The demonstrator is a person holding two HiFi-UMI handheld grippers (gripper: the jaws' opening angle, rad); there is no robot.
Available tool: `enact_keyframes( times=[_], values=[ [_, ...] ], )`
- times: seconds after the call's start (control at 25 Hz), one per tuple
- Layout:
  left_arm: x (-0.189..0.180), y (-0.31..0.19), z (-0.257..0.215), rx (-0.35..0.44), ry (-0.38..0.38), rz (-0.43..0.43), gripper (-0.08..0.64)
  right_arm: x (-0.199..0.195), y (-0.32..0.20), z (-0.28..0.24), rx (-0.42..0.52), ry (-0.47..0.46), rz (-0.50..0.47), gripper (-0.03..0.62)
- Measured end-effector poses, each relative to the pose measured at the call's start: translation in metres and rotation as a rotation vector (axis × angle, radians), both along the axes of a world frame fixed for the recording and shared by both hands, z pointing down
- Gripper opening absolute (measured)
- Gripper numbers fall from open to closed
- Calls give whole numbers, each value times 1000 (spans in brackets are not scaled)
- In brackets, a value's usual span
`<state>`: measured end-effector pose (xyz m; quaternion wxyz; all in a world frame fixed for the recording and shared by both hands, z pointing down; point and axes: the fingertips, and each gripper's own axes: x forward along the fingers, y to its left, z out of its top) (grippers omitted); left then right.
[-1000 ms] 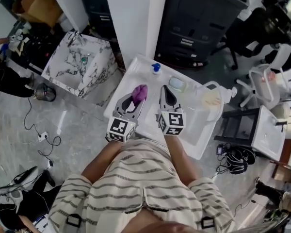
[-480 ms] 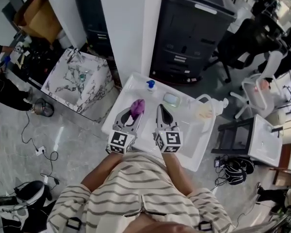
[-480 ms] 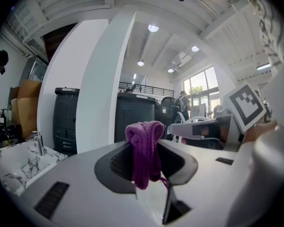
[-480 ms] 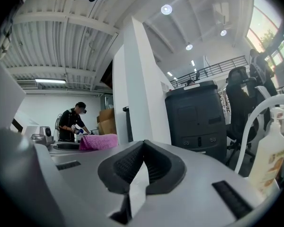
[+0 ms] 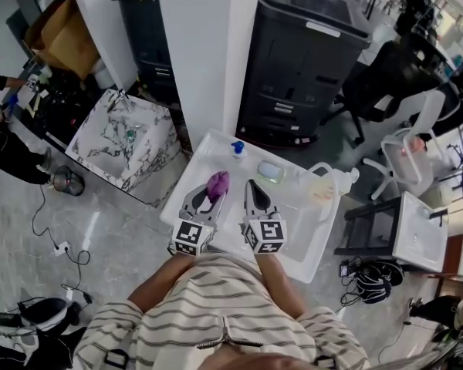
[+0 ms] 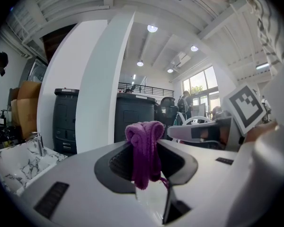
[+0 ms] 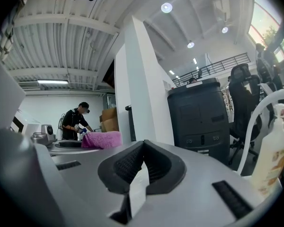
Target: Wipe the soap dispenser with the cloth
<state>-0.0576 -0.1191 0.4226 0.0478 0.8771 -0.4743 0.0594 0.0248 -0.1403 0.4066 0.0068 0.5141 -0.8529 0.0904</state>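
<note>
A purple cloth is bunched between the jaws of my left gripper, which is shut on it over the white table. In the left gripper view the cloth hangs over the tips of the left gripper. Close beside it on the right, my right gripper is shut and empty; in its own view the right gripper has its pads pressed together. The soap dispenser, a pale bottle with a white pump, stands at the table's far right and shows as the dispenser at the right edge of the right gripper view.
A small blue-capped bottle and a pale dish sit at the table's far edge. A white pillar and a black cabinet stand behind. A marble sink block is at the left, a white chair at the right.
The head view has drifted, so the table sits slightly lower and to the left in the picture. Both grippers keep their side-by-side stance, and the cloth stays in the left one.
</note>
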Motion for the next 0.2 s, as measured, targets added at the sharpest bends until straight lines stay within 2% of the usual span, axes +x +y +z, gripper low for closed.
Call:
enact_keyframes(
  times=[0.2],
  values=[
    [-1, 6, 1, 1, 4, -1, 120, -2, 7, 5, -6, -6, 0, -6]
  ],
)
